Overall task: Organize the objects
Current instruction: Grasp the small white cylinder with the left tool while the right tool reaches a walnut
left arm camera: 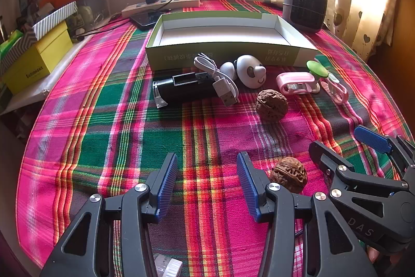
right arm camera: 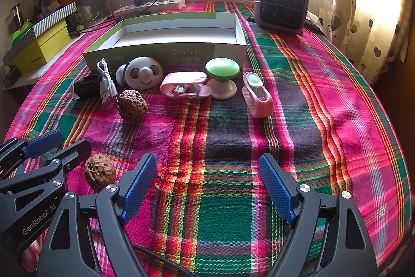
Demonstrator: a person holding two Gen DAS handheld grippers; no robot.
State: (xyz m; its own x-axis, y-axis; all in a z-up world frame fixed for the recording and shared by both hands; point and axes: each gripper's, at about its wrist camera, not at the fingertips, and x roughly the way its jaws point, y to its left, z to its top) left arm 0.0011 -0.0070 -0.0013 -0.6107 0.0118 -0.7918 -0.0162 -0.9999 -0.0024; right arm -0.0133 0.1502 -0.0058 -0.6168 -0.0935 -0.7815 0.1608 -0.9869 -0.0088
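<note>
we hold our left gripper (left arm camera: pixel 207 183) above the plaid pink, green and red tablecloth (left arm camera: pixel 109 121), its blue ribbed fingers (left arm camera: pixel 167 183) spread apart with nothing between them. our right gripper (right arm camera: pixel 208 189) hangs beside it, also spread wide and empty, only cloth under it. between the two grippers lies one brown wrinkled walnut (left arm camera: pixel 289 174) on the cloth, just beside the left gripper's right finger but not touching it as far as we can see. a second brown walnut (right arm camera: pixel 131 106) lies farther away, near a row of small things: a black cylinder device (left arm camera: pixel 185 89) with a white usb cable (left arm camera: pixel 220 80) over it, a white round panda-face gadget (right arm camera: pixel 144 72), a pink plastic clip (right arm camera: pixel 185 88), a green-topped white mushroom-shaped knob (right arm camera: pixel 222 77) and another pink clip (right arm camera: pixel 258 97). behind this row stands an open, shallow green and white cardboard box (right arm camera: pixel 166 52), which is empty. a grey small heater (right arm camera: pixel 281 3) stands at the far right.
</note>
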